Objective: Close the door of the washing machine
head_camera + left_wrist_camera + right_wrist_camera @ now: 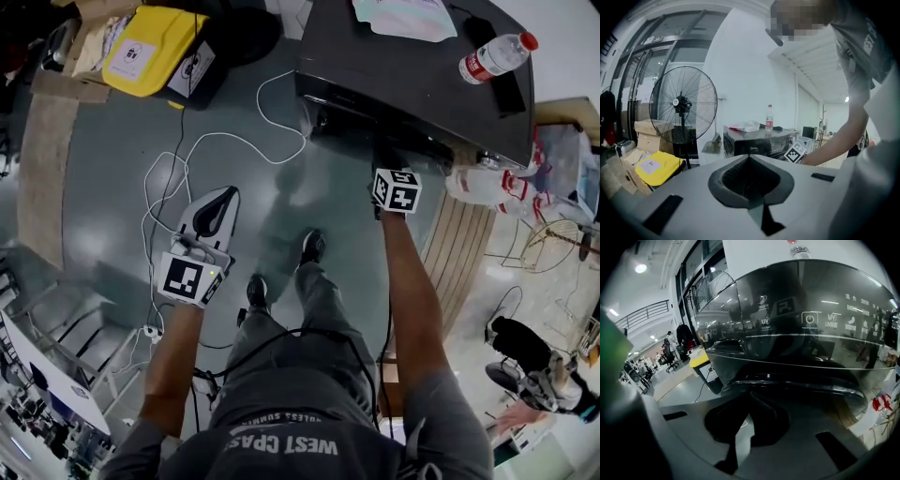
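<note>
My left gripper (pixel 749 158) is a pale grey shell. Its fingers (pixel 729 180) are lined with dark ribbed pads, and a black slot (pixel 663 214) sits on either side behind them. Further back from the fingers rides a cube (pixel 187 278) with black-and-white square markers and a small green light. My right gripper (pixel 747 397) is built alike, its fingers (pixel 771 420) dark, with its own marker cube (pixel 397 189) behind them. I wear a grey short-sleeved T-shirt (pixel 281 445) with white lettering across the chest, grey trousers (pixel 314 309) and black shoes (pixel 312 247). A thin black cable (pixel 309 331) loops over my lap.
</note>
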Demonstrator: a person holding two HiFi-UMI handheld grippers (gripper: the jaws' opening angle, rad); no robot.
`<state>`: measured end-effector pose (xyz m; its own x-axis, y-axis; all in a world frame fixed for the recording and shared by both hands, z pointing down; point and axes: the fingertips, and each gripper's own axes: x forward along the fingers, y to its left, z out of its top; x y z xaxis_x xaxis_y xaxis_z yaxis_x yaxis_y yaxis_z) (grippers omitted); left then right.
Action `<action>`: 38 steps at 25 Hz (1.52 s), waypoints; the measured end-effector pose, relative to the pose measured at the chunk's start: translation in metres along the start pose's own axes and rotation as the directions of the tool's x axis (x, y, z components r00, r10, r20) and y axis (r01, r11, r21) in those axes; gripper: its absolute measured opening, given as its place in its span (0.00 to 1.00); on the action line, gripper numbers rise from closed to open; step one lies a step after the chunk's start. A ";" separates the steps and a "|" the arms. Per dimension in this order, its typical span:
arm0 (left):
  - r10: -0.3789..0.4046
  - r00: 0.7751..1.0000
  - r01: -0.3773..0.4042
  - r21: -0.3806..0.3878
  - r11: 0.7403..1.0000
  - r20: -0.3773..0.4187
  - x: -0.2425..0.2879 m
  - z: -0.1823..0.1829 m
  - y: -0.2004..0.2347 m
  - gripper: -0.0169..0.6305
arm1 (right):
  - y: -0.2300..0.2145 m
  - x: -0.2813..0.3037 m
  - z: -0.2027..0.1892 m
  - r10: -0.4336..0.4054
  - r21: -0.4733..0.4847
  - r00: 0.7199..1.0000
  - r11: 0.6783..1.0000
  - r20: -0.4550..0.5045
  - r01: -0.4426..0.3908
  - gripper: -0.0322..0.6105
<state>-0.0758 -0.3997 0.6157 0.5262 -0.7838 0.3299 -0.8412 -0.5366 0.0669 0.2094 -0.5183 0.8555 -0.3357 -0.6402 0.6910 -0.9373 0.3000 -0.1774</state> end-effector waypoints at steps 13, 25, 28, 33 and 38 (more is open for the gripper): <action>-0.007 1.000 0.006 0.030 1.000 0.024 -0.018 0.015 0.000 0.05 | -0.002 0.010 -0.001 -0.014 0.069 0.998 0.997 -0.054 0.018 0.09; -0.032 0.995 0.026 0.069 0.997 0.091 -0.055 0.055 -0.004 0.05 | 0.035 -0.054 0.062 -0.016 0.091 0.995 0.996 0.098 0.007 0.10; -0.044 0.992 0.034 0.083 0.996 0.120 -0.066 0.076 -0.007 0.05 | 0.054 -0.096 0.092 -0.012 0.056 0.985 0.998 0.172 0.002 0.10; -0.065 0.985 0.048 0.104 0.993 0.162 -0.087 0.108 -0.009 0.05 | 0.092 -0.187 0.147 -0.001 -0.007 0.946 1.000 0.325 0.004 0.10; -0.083 0.975 0.063 0.105 0.993 0.204 -0.116 0.134 -0.013 0.05 | 0.137 -0.294 0.191 0.009 -0.051 0.884 0.999 0.468 0.017 0.10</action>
<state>-0.1088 -0.3440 0.4502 0.6088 -0.7836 0.1242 -0.7888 -0.6146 -0.0115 0.1619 -0.4245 0.4944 -0.3487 -0.8942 0.2807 -0.9369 0.3246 -0.1296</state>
